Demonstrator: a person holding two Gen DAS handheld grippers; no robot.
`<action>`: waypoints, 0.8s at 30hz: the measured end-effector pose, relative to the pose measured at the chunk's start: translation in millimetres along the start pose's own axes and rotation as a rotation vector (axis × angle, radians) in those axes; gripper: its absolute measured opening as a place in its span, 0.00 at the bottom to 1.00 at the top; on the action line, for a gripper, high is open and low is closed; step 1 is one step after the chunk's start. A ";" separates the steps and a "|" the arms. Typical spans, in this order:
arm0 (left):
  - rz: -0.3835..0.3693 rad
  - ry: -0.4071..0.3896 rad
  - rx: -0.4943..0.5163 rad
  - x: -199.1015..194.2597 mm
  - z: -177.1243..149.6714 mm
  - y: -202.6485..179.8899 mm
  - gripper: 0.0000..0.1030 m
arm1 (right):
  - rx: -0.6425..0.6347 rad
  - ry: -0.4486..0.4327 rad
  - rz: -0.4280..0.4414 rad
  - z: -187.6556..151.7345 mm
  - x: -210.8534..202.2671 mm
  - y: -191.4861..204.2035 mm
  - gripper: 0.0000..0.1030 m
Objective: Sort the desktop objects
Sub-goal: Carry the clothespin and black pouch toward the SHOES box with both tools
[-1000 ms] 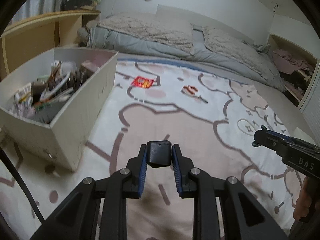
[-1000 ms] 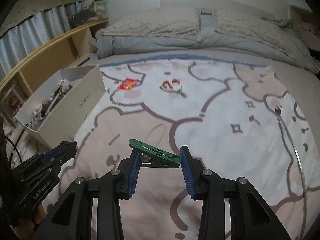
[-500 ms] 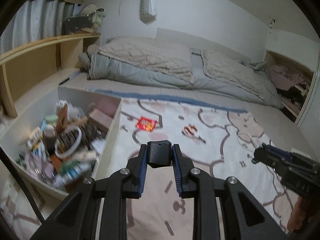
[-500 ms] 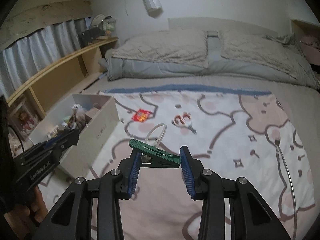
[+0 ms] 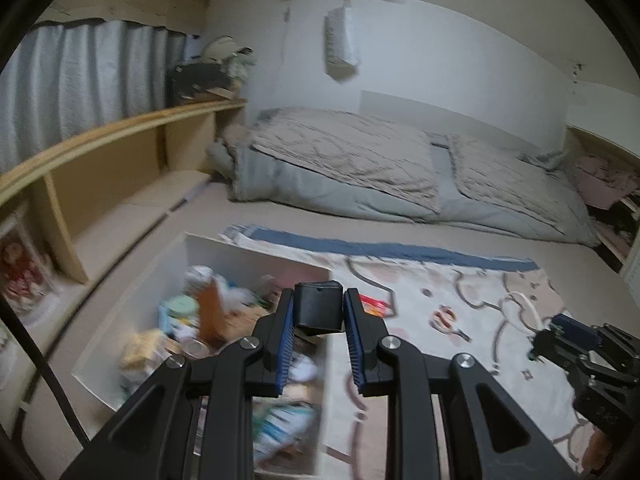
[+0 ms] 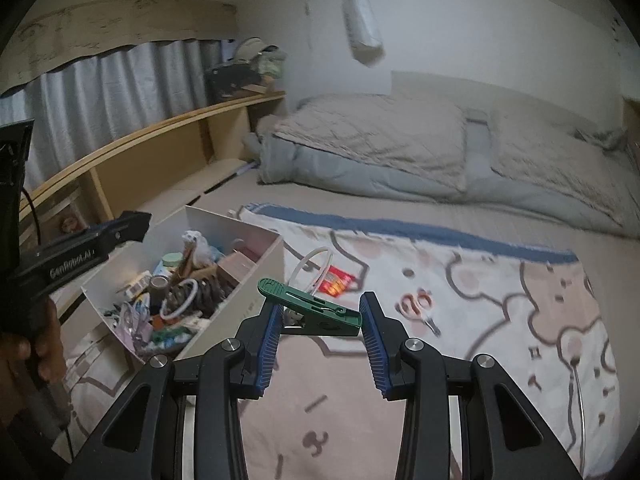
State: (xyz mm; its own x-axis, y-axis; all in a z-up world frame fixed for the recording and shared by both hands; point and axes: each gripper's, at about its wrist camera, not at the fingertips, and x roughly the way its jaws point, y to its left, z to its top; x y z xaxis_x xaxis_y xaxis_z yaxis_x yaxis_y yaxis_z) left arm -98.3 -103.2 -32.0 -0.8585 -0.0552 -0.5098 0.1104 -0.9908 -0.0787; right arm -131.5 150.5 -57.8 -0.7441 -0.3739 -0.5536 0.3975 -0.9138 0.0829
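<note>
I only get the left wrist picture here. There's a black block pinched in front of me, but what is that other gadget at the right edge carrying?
Observer: The right gripper is clamped on a green clothes peg, held crosswise between its fingers.
Operator: My view of the white box is a blur. What's in there?
Observer: The box is sharper in the right wrist view: among the clutter lie a white ring and a mint-lidded jar.
Operator: Who holds my gadget?
Observer: A hand grips the handle of the left gripper, at the left edge of the right wrist view.
</note>
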 end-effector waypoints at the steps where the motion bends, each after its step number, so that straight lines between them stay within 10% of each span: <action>1: 0.014 -0.007 0.000 -0.6 3.9 5.9 0.23 | -0.006 -0.005 0.004 3.2 0.9 3.1 0.39; 24: 0.120 -0.033 -0.055 16.4 32.4 98.1 0.23 | -0.028 -0.037 0.131 61.4 38.8 87.0 0.39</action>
State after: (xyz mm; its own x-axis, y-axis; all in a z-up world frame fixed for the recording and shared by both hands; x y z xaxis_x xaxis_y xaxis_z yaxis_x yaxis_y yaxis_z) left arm -117.7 -205.3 -20.4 -0.8534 -0.1782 -0.4899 0.2399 -0.9686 -0.0656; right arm -158.8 46.8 -21.2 -0.7036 -0.4961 -0.5088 0.5072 -0.8520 0.1294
